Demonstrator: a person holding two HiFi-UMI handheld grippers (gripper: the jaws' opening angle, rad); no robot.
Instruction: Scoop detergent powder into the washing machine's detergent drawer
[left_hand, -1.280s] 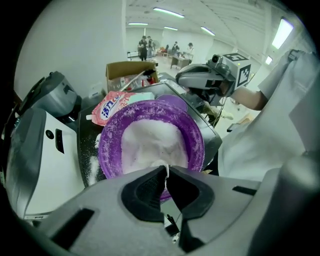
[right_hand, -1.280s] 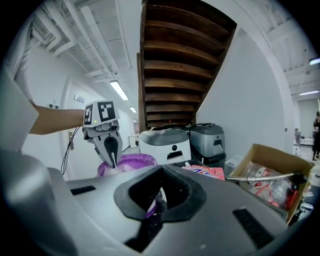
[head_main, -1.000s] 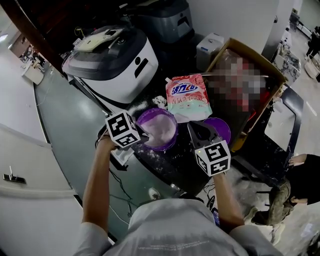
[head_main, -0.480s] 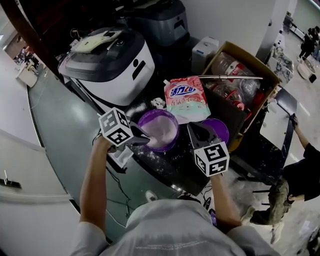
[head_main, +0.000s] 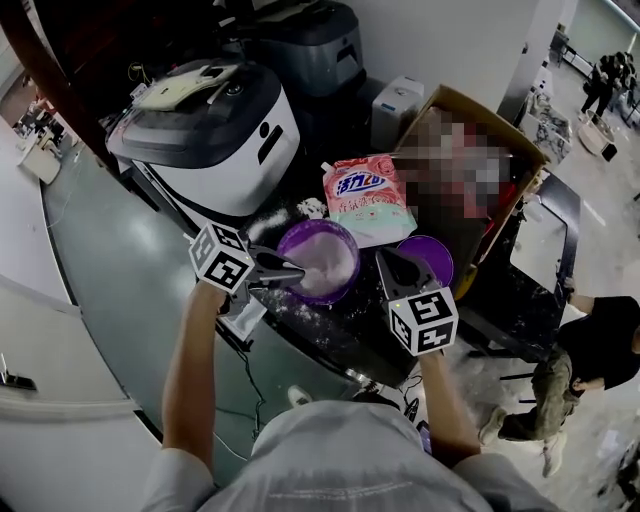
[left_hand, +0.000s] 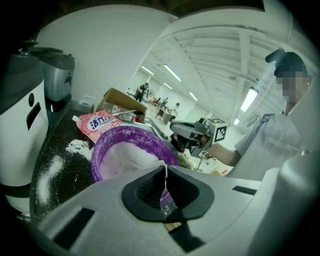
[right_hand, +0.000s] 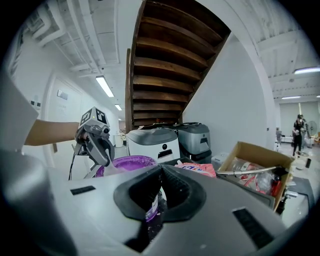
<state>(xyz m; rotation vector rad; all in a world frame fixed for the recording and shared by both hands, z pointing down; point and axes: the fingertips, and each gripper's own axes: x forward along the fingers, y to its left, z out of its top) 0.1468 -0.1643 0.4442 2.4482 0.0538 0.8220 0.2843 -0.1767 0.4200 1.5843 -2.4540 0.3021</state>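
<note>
The white-and-grey washing machine (head_main: 205, 130) stands behind a round purple plastic bowl (head_main: 340, 236) heaped with white detergent powder (head_main: 325, 265). The right gripper (head_main: 386, 259), jaws together and empty, hovers beside the bowl. The left gripper (head_main: 298, 272) pinches a thin white scoop handle (left_hand: 165, 172) over the powder.

We saw the purple bowl (head_main: 316, 225) standing upright on the dark counter (head_main: 330, 330), heaped with white detergent powder (head_main: 325, 262). A thin white scoop (left_hand: 164, 170) was pinched edge-on in the left gripper (head_main: 295, 272), reaching over the bowl's near rim. Spilled powder (left_hand: 50, 172) lay beside the bowl, and the pink detergent pouch (head_main: 362, 198) lay flat just behind it.
</note>
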